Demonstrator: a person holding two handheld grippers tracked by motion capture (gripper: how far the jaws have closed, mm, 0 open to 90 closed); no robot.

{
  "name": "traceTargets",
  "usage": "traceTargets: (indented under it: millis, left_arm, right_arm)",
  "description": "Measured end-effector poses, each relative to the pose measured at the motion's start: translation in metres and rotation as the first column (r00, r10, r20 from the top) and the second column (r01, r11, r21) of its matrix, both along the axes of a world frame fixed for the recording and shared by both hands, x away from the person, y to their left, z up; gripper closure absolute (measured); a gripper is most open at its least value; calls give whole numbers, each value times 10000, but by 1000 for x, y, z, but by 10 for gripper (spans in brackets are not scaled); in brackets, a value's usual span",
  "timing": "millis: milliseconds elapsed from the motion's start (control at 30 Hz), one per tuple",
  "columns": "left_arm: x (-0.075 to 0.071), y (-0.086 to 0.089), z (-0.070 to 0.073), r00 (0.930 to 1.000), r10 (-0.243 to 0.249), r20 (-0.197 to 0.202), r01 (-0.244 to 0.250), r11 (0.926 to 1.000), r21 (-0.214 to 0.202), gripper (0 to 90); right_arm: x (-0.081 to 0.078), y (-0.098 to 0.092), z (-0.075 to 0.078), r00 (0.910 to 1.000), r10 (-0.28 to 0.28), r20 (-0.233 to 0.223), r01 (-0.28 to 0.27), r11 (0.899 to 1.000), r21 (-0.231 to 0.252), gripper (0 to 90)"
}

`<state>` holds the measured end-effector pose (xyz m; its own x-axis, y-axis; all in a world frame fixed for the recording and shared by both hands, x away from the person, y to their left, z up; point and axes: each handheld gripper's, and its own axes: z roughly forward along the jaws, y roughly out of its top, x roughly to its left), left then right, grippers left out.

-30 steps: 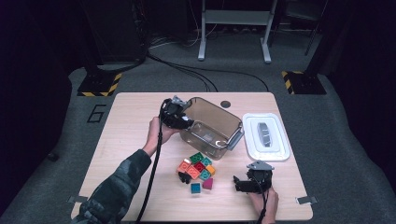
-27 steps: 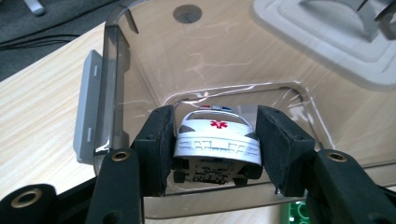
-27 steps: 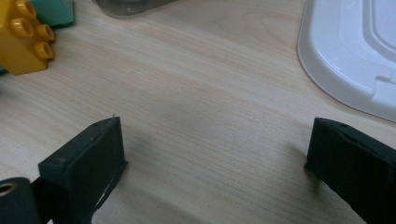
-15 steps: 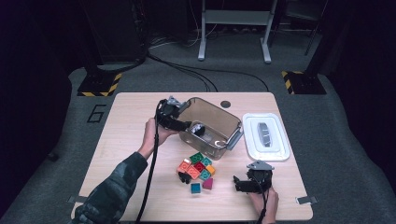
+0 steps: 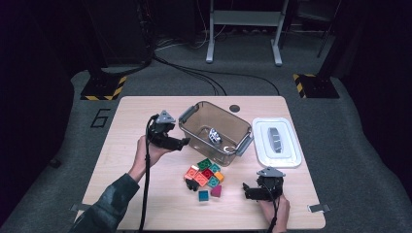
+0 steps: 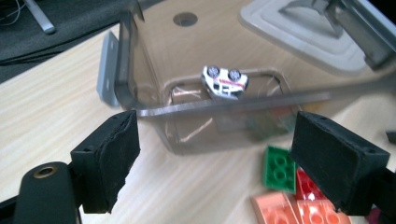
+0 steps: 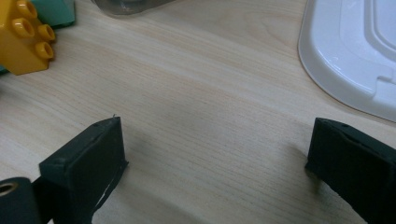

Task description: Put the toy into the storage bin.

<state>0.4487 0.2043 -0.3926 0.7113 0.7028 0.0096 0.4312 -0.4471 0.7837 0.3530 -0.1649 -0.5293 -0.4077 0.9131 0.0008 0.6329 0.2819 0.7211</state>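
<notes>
**Toy car lying in bin; both grippers empty**

The left gripper [image 5: 182,142] is held just outside the near-left wall of the clear plastic bin [image 5: 194,114], with its tips close to the wall. Its jaws have just been opening and now stand wide apart; nothing is held between them. In the left gripper view the bin's rim [image 6: 219,106] is seen running across the gap between the two black pads [image 6: 109,161], without contact being evident.

A small white toy car [image 5: 214,136] is found on the floor of the bin, towards its right end. In the left gripper view the toy car [image 6: 225,81] is seen overturned, wheels uppermost.

A cluster of coloured building blocks [image 5: 204,175] is noted on the wooden table [image 5: 126,114], just in front of the bin and between the two grippers. The white lid [image 5: 276,141] is laid flat on the table, just to the right of the bin.

The right gripper [image 5: 247,191] is rested low at the near-right part of the table, pointing towards the blocks. Its jaws are spread wide over bare wood, gripping nothing. A yellow block [image 7: 24,38] and the edge of the lid [image 7: 345,56] are seen beyond it.
</notes>
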Motion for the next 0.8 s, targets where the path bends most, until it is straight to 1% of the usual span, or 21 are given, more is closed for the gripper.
traceTargets:
  millis: [67, 100, 167, 200, 233, 267, 333, 400, 433, 467, 533, 567, 600, 633, 700, 733, 767, 800]
  left_arm:
    - [-8, 3, -6, 10000, -65, -74, 65, 10000, 0, 149]
    - [-12, 5, -10, 9999, -121, -15, 121, 9999, 46, 149]
    - [-21, 6, -19, 9997, -222, -120, 223, 9997, 71, 148]
    - [-25, 5, -23, 9995, -289, -120, 291, 9994, 188, 148]
    - [-28, 5, -26, 9994, -320, -121, 322, 9992, 219, 147]
    - [-31, 5, -31, 9987, -462, -217, 467, 9986, 237, 145]
    - [-36, 3, -40, 9974, -670, -263, 678, 9971, 342, 147]
    - [-40, 1, -47, 9943, -963, -447, 982, 9943, 419, 149]
    - [-43, 0, -52, 9935, -1039, -456, 1060, 9933, 465, 148]
    - [-46, -1, -57, 9911, -1229, -503, 1250, 9913, 405, 148]
    - [-51, -4, -66, 9876, -1457, -589, 1487, 9875, 513, 148]
    - [-54, -5, -71, 9825, -1742, -660, 1778, 9826, 535, 149]
    - [-56, -7, -74, 9797, -1836, -807, 1884, 9805, 565, 150]
    - [-59, -9, -79, 9781, -1934, -771, 1980, 9785, 574, 144]
    - [-62, -12, -84, 9698, -2291, -838, 2345, 9702, 611, 143]
    - [-65, -14, -88, 9666, -2435, -806, 2495, 9655, 752, 138]
    - [-68, -16, -90, 9592, -2727, -749, 2781, 9576, 747, 139]
    - [-69, -17, -91, 9536, -2914, -762, 2975, 9507, 872, 153]
  right_arm:
    - [0, 0, 0, 10000, -6, 0, 6, 10000, 0, 30]
    - [0, 0, 0, 10000, -44, -3, 44, 10000, 43, 30]
    - [0, 0, 0, 10000, -43, -2, 43, 10000, 33, 30]
    - [0, 1, 0, 10000, -69, 7, 69, 10000, 51, 29]
    - [0, 1, 0, 10000, -71, 7, 71, 10000, 54, 29]
    - [0, 0, 0, 10000, -64, -2, 64, 10000, 47, 30]
    - [0, 0, 0, 10000, -68, -1, 68, 10000, 48, 29]
    - [0, 0, 0, 10000, -70, -2, 70, 10000, 48, 30]
    - [0, 0, 0, 10000, -77, -3, 77, 10000, 49, 30]
    - [0, 0, 0, 10000, -77, -3, 77, 10000, 49, 30]
    - [0, 0, 0, 10000, -75, -8, 75, 10000, 48, 30]
    - [0, 0, 0, 10000, -73, -5, 73, 10000, 44, 30]
    - [0, 0, 0, 10000, -72, -5, 72, 10000, 44, 30]
    - [0, 0, 0, 10000, -74, -13, 74, 10000, 51, 30]
    - [0, 0, 0, 10000, -75, 1, 75, 10000, 48, 30]
    - [0, 0, 0, 10000, -68, -7, 68, 10000, 42, 29]
    - [0, 0, 0, 10000, -69, -4, 69, 10000, 42, 30]
    - [0, 0, 0, 10000, -78, -8, 78, 10000, 55, 30]
